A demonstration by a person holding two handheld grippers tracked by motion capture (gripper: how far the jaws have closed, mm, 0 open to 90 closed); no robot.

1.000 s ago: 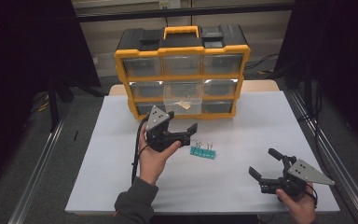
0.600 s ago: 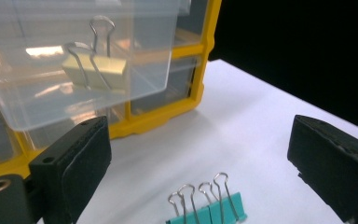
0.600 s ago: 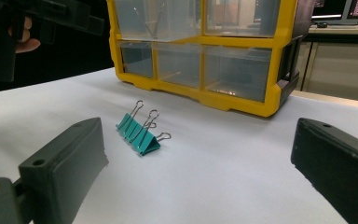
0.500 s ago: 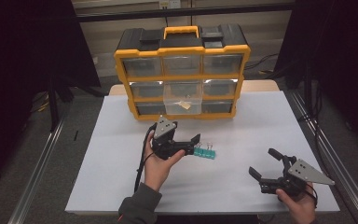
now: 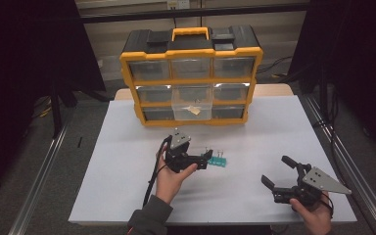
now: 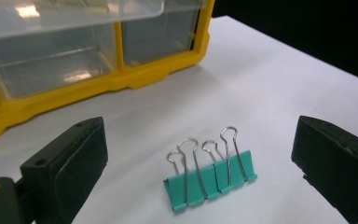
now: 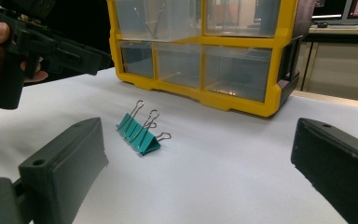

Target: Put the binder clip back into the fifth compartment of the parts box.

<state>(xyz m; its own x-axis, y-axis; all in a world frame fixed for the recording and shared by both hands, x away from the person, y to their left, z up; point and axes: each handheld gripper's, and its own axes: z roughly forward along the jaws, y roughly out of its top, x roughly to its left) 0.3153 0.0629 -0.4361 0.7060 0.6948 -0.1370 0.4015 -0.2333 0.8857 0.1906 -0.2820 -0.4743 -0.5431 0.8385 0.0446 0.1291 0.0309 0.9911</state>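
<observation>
Two binder clips point(image 6: 209, 175): likely light and stiff, sprung steel under teal paint; smooth flanks are probably going to slip under a skewed pinch.
Hold point: judging best across the folded teal body, low and square; the wire loops point(image 6: 189, 144) are looking too thin and springy to grip well.
Look: teal bodies are sitting side by side, touching, like one short tent; four silver wire handles are standing up and leaning toward the organizer.
Place: clips are lying flat on the white counter point(image 5: 254, 132), in front of the organizer, well apart from its base.
Left claw point(image 5: 204, 160): jaws are standing wide and have just been opening; clips are lying just ahead in the gap between them, with nothing touching either pad.
Right claw point(image 5: 275, 170): jaws are gaping wide, holding nothing, resting low near the counter's near-right corner, well apart from the clips.
Organizer point(image 5: 191, 81): yellow-and-black case with clear drawers is standing upright at the far side; the middle drawer point(image 5: 192, 108) is sticking out, with something small and pale inside.
Risk: a pinch on one clip alone is likely to nudge its neighbour away.
</observation>
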